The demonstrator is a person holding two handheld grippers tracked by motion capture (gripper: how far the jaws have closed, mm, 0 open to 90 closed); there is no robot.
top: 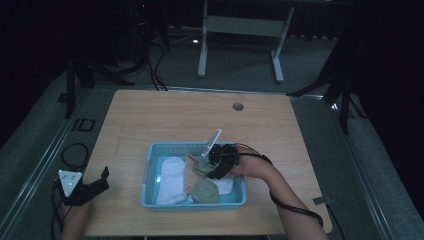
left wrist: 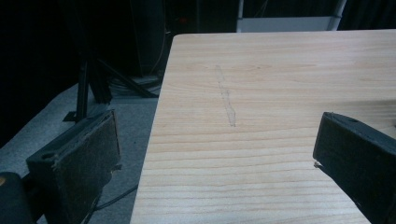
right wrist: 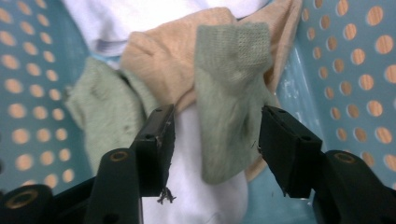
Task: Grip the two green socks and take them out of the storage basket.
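A light blue perforated basket (top: pixel 150 170) sits on the wooden table (top: pixel 175 120) near its front edge. It holds white socks (top: pixel 170 182), a peach sock (top: pixel 191 175) and green socks (top: pixel 206 191). My right gripper (top: pixel 212 167) reaches down into the basket from the right. In the right gripper view, my right gripper (right wrist: pixel 215 149) stands open astride a green sock (right wrist: pixel 229 93) that drapes over the peach sock (right wrist: pixel 159 60). A second green sock (right wrist: pixel 105 112) lies to the left. My left gripper (top: pixel 102 180) rests open at the table's front left edge, and nothing lies between the pads of my left gripper (left wrist: pixel 215 158).
A round cable hole (top: pixel 238 106) sits at the table's far side. Behind the table stand a white desk frame (top: pixel 240 25) and dark stands (top: pixel 345 100). Cables (top: pixel 75 150) lie on the grey floor at the left. The basket wall (right wrist: pixel 355 70) closes in beside the right jaw.
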